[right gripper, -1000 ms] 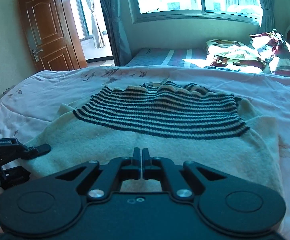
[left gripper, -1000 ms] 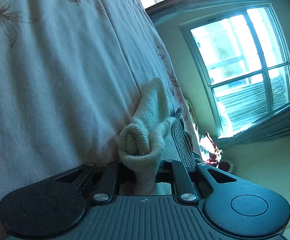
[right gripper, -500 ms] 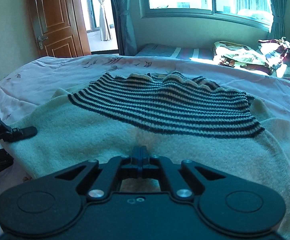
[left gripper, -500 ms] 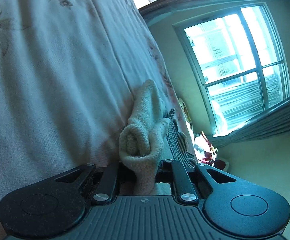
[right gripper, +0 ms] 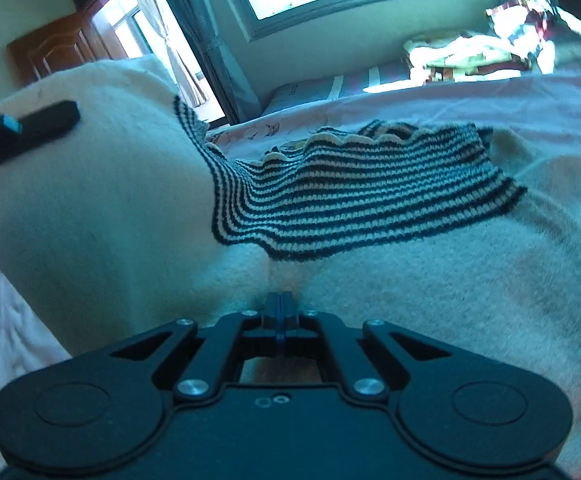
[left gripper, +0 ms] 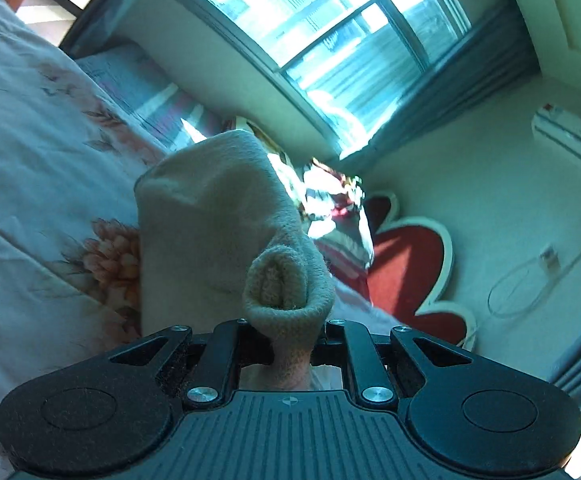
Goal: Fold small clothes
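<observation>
- The left gripper (left gripper: 290, 334) is pinching a bunched cuff-like edge of the cream sweater (left gripper: 210, 216), with the fabric rolling up into a tube between its closed fingers.
- In the left wrist view the cream cloth is rising away from the gripper and standing above the floral bedspread (left gripper: 30, 160), so that side of the garment is hanging lifted off the bed.
- The right gripper (right gripper: 280, 306) is sitting with its fingers pressed together on a small pucker at the near edge of the sweater (right gripper: 430, 288); the fabric is drawing into a crease right at the fingertips.
- The sweater is lying spread across the pink bedspread (right gripper: 490, 96), its right part resting flat while its left part is curling upward into a tall fold.
- The striped knit panel (right gripper: 350, 200) is showing dark and pale bands, bending up along with the raised left part.
- The left gripper's black finger (right gripper: 26, 132) is appearing at the far left of the right wrist view, touching the top of the lifted cream fold.
- A window (left gripper: 330, 32) and a red heart-shaped headboard (left gripper: 406, 268) are showing behind the garment, and a wooden door (right gripper: 54, 52) is standing beyond the bed.
</observation>
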### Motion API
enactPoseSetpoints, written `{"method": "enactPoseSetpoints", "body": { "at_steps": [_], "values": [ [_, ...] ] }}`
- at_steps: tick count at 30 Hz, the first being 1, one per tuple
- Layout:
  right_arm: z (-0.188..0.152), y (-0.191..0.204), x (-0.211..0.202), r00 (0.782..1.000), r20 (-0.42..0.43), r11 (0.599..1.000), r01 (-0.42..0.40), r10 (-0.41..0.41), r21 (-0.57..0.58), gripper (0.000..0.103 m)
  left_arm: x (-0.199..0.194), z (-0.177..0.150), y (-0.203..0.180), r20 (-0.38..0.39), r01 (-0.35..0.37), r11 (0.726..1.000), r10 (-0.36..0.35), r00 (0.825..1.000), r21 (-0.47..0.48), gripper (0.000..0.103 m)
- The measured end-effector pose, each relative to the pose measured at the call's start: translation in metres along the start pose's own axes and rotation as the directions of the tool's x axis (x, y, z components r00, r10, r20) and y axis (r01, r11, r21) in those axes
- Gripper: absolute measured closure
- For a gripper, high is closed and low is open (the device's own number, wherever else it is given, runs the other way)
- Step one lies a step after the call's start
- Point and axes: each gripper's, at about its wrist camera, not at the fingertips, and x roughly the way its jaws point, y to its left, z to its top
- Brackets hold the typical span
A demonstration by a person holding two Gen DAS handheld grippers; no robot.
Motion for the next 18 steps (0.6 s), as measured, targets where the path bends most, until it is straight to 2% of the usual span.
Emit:
{"method": "enactPoseSetpoints", "body": {
  "at_steps": [2, 3, 4, 5, 6, 7, 8, 9, 10, 11, 12, 14, 16, 18],
  "values": [
    [0.004, -0.036, -0.017, 0.995, 0.042, 0.965, -0.102, 0.095, 0.242, 0.085, 0.020, -0.011, -0.015, -0.082, -0.015, 0.998, 0.019, 0.996, 0.058, 0.090],
    [0.002, -0.059, -0.032, 0.986, 0.101, 0.924, -0.156, 0.129, 0.349, 0.077, 0.031, -0.025, -0.022, -0.128, -0.023, 0.995, 0.035, 0.991, 0.092, 0.090],
    [0.000, -0.078, -0.044, 0.979, 0.142, 0.882, -0.195, 0.148, 0.428, 0.065, 0.043, -0.034, -0.027, -0.172, -0.031, 0.993, 0.051, 0.984, 0.116, 0.090],
    [-0.003, -0.097, -0.058, 0.972, 0.178, 0.841, -0.223, 0.153, 0.494, 0.056, 0.053, -0.043, -0.029, -0.211, -0.033, 0.991, 0.061, 0.976, 0.132, 0.090],
    [-0.004, -0.111, -0.070, 0.965, 0.211, 0.812, -0.249, 0.159, 0.527, 0.037, 0.065, -0.054, -0.030, -0.257, -0.029, 0.989, 0.065, 0.964, 0.142, 0.090],
    [-0.006, -0.123, -0.081, 0.955, 0.242, 0.786, -0.281, 0.172, 0.550, 0.029, 0.074, -0.063, -0.030, -0.295, -0.031, 0.988, 0.074, 0.953, 0.149, 0.090],
    [-0.007, -0.134, -0.092, 0.948, 0.260, 0.762, -0.305, 0.184, 0.571, 0.028, 0.080, -0.073, -0.033, -0.318, -0.036, 0.984, 0.090, 0.944, 0.174, 0.089],
    [-0.007, -0.140, -0.099, 0.947, 0.262, 0.753, -0.310, 0.188, 0.580, 0.024, 0.078, -0.083, -0.041, -0.292, -0.039, 0.974, 0.105, 0.951, 0.224, 0.080],
    [-0.006, -0.144, -0.105, 0.948, 0.254, 0.754, -0.307, 0.190, 0.581, 0.023, 0.074, -0.087, -0.048, -0.270, -0.020, 0.969, 0.088, 0.959, 0.245, 0.051],
    [-0.005, -0.147, -0.111, 0.950, 0.247, 0.757, -0.302, 0.190, 0.579, 0.023, 0.066, -0.089, -0.055, -0.262, 0.013, 0.969, 0.054, 0.964, 0.248, 0.032],
    [-0.005, -0.149, -0.115, 0.952, 0.242, 0.759, -0.299, 0.190, 0.578, 0.023, 0.056, -0.090, -0.064, -0.249, 0.032, 0.966, 0.034, 0.968, 0.256, 0.009],
    [-0.006, -0.151, -0.121, 0.955, 0.230, 0.761, -0.289, 0.188, 0.580, 0.023, 0.028, -0.088, -0.079, -0.194, 0.044, 0.943, 0.022, 0.981, 0.330, 0.007],
    [-0.007, -0.150, -0.125, 0.955, 0.223, 0.753, -0.292, 0.196, 0.590, 0.023, -0.001, -0.080, -0.081, -0.135, 0.018, 0.926, 0.035, 0.990, 0.378, 0.008],
    [-0.008, -0.147, -0.125, 0.953, 0.212, 0.747, -0.303, 0.218, 0.592, 0.023, -0.027, -0.055, -0.061, -0.052, -0.050, 0.937, 0.073, 0.996, 0.346, 0.008]
  ]
}}
